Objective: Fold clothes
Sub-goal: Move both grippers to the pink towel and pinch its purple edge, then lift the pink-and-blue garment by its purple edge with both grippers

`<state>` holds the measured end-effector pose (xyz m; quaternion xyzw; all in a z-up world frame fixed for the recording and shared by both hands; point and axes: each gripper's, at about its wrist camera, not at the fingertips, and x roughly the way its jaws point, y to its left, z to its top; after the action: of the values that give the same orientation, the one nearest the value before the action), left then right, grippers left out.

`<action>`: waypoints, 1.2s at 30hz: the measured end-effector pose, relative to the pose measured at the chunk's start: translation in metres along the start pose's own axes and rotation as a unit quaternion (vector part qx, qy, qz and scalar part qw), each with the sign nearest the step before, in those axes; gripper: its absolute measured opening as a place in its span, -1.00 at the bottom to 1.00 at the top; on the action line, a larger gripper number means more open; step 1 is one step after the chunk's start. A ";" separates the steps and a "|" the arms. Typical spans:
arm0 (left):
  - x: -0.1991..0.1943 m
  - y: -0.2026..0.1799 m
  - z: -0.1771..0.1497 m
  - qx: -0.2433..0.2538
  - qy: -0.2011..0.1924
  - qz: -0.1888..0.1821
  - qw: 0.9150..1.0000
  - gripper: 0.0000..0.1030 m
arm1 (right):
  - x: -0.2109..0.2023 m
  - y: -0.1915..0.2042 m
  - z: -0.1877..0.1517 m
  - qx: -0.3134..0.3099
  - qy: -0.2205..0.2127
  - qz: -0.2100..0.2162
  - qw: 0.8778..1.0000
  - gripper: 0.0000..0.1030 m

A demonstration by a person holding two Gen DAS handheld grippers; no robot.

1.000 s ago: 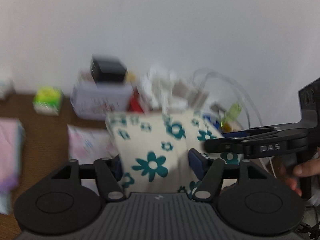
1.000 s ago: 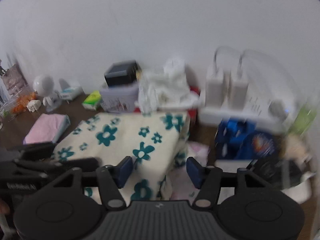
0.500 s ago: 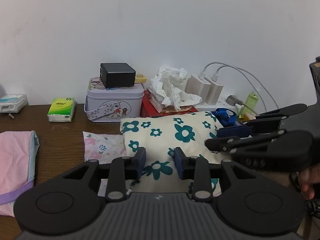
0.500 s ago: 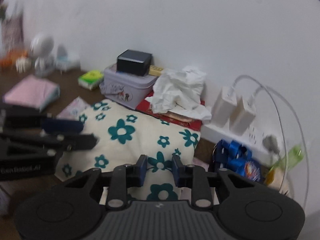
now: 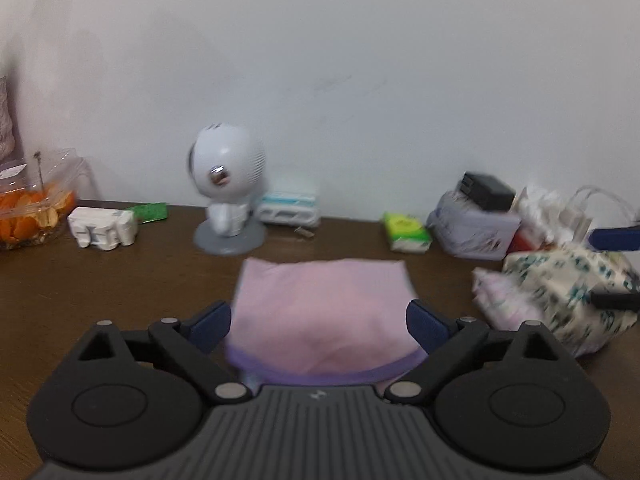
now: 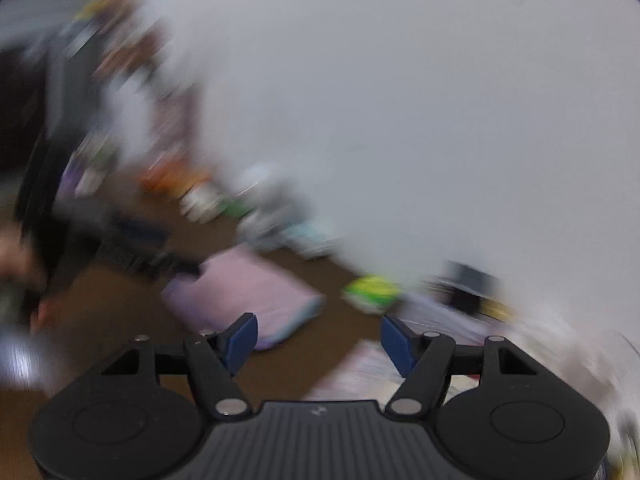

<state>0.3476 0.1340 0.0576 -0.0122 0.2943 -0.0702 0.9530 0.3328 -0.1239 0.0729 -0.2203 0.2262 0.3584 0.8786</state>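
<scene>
Folded pink garment [image 5: 324, 312] flat on table [image 5: 120, 292], long axis 9-to-3, at 12 from left gripper [image 5: 319, 322], jaws opening, nothing gripped; right gripper [image 6: 318, 338] likewise opening, empty.

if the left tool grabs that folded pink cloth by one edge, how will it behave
The pink cloth looks soft and layered, so it would likely droop and unfold. It seems light. The left tool is opening, pads not pressing it.

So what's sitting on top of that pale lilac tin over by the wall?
A black box rests on the lilac tin's lid, toward its right side. The view is blurred, so any smaller item beside or behind the box cannot be made out.
</scene>
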 end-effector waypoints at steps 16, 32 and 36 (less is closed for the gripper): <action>0.044 -0.013 -0.043 0.150 0.028 -0.064 0.986 -0.69 | 0.128 0.064 0.012 -0.089 0.068 0.039 0.993 -0.95; -0.219 -0.093 -0.118 0.178 -0.015 -0.214 0.960 -0.55 | -0.206 0.194 -0.047 -0.069 -0.032 0.075 0.994 -0.95; -0.265 -0.127 -0.121 0.188 -0.033 -0.243 0.951 -0.25 | -0.294 0.212 -0.033 -0.088 -0.057 0.043 0.994 -0.95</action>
<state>0.0472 0.0475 0.1137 0.0938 0.2327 -0.3536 0.9011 -0.0177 -0.1610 0.1619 -0.2662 0.1528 0.4260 0.8511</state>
